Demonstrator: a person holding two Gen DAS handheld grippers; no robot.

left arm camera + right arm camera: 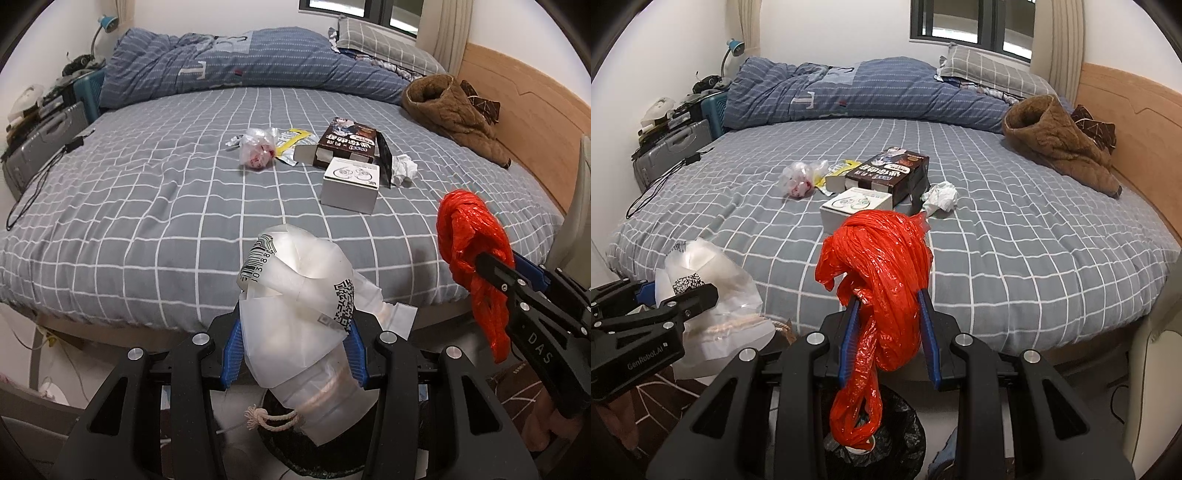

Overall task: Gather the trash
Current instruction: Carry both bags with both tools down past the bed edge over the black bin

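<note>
Two loads are in hand, both carried over the foot of the bed point(147, 229), above a black-lined bin point(908, 428). On your left, the left gripper point(295, 332) has its fingers closed partway on a clear plastic bag point(295, 295) with barcode labels and a cord tie. It is light, crinkly and slick; you are pinching it mid-body, and the loose lower half hangs free, so it could slide. To its right, the right gripper point(890, 325) has its fingers narrowed on a bunched red plastic bag point(882, 273): soft, nearly weightless, with a tail hanging over the bin mouth. The grip sits on the thick wad, which looks the safest place. Both grippers tilt forward and down, side by side, close but not touching.

Further out on the bed, left to right: a small knotted bag point(256, 149), a yellow wrapper point(295, 142), a brown box point(349, 142) and a white box point(349, 186), both stiff and best taken across their narrow sides, then crumpled tissue point(404, 170), soft and easily pinched anywhere.
</note>
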